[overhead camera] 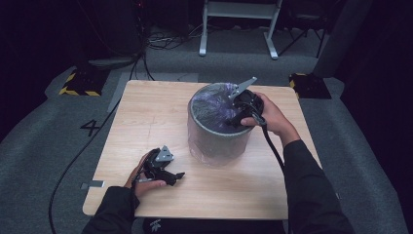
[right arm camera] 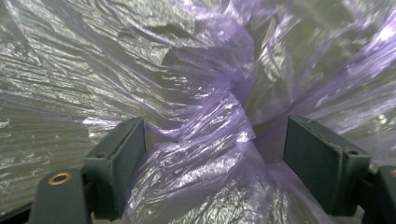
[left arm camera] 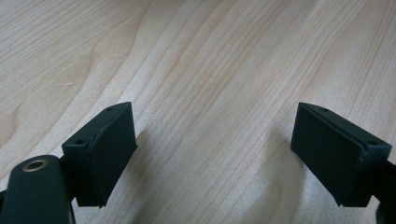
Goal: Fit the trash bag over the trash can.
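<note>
- At the left of the high view, near the front edge of the wooden table (overhead camera: 146, 105), the left hand (overhead camera: 142, 181) rests on the tabletop with its sleeve entering from the bottom edge; the forearm runs up and to the right.
- Held low in that hand, the left gripper (overhead camera: 179, 176) lies almost level, its black jaws pointing right across the table and its grey three-cornered plate facing up.
- Seen from the left gripper view, the left gripper (left arm camera: 214, 154) has its jaws wide apart, with bare wood grain between them and nothing held.
- Centre of the table: a round grey bin (overhead camera: 217, 130) stands upright, lined with a thin purple plastic bag (overhead camera: 212, 108) whose film is drawn over the rim and down the outer wall.
- Right of the bin, the right hand (overhead camera: 272, 117) arches over the rim, the forearm rising from the lower right and the wrist bent so that the right gripper (overhead camera: 234, 118) tips down and leftward into the bin's mouth; its cable trails back along the sleeve.
- Seen from the right gripper view, the right gripper (right arm camera: 215, 154) has its jaws apart, standing either side of a gathered, twisted bunch of the plastic bag (right arm camera: 219, 121); the left pad meets the film, while the right pad stands clear of the bunch, so the film is not clamped.
</note>
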`<state>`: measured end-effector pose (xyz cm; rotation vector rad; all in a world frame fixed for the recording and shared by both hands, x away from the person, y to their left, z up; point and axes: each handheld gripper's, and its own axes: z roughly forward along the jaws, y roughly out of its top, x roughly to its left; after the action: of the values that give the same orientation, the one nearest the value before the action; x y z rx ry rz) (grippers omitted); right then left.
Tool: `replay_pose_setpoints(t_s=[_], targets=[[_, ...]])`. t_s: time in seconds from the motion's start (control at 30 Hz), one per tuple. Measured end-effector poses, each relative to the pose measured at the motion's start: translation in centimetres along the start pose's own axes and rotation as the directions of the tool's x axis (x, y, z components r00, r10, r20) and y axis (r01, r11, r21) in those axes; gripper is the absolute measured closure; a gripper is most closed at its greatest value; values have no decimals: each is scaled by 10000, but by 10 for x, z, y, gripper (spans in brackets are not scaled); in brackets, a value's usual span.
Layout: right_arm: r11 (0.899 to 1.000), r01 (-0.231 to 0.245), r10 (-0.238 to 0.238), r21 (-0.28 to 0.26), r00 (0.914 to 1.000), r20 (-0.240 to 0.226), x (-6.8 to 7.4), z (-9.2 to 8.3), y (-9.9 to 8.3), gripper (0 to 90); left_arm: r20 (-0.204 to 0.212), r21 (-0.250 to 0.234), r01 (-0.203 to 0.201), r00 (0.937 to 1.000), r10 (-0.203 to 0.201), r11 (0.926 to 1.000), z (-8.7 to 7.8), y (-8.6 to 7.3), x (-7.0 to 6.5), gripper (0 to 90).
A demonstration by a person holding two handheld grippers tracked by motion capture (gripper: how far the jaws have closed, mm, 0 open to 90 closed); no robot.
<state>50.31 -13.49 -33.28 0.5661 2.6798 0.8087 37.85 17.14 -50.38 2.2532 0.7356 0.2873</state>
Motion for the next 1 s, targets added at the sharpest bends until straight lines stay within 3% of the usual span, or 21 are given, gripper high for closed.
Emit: replay_pose_setpoints(t_s=[0.37,0.5,0.63,0.83,1.0], targets=[[9924,-130,176,1220,9992,-369,-3,7,5,198,0,1,-1,10000,1,10000,0,0,0,136],[9865,-272,324,1616,9990,-293,-4,9,6,198,-6,2,-12,10000,12,10000,0,0,0,136],[9835,-38,58,1807,9999,-108,-2,11,8,198,-5,1,-7,10000,7,10000,0,0,0,136],[9886,-217,252,1488,9994,-216,-3,9,7,201,-4,3,-4,10000,4,10000,0,0,0,136],[9966,-493,511,654,9984,-258,-4,4,3,201,0,-8,-11,10000,11,10000,0,0,0,136]])
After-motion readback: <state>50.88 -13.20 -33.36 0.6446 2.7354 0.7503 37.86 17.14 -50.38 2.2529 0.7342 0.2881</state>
